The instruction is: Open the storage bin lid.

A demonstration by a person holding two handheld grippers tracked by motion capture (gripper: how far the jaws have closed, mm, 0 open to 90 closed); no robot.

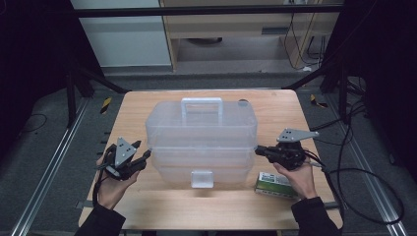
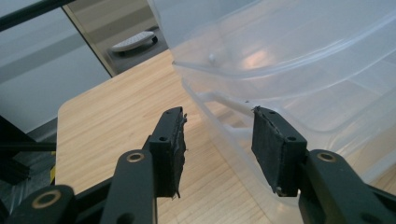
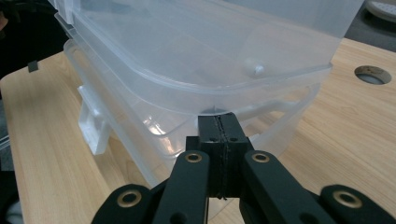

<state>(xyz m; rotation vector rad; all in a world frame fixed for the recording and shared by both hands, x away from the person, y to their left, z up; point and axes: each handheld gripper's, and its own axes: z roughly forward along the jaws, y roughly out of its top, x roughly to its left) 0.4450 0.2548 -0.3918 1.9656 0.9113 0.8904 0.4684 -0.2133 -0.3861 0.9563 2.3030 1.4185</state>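
A clear plastic tiered storage box [image 1: 201,137] with a white top handle [image 1: 201,104] stands mid-table. My left gripper [image 1: 145,151] is open at the box's left end; in the left gripper view [image 2: 219,140] the box's lower corner [image 2: 233,121] lies just ahead of the gap, the right pad [image 2: 273,149] close beside its wall. My right gripper [image 1: 258,150] is at the box's right end. In the right gripper view [image 3: 218,125] its jaws are shut, pads together, the tip touching the box [image 3: 201,60] just under the upper tier's rim.
A small green and white carton [image 1: 272,183] lies on the table by my right hand. The box's front latch [image 1: 201,178] [image 3: 91,126] faces me. A round cable hole [image 1: 243,103] [image 3: 372,74] sits near the table's far edge. Black cables trail off right.
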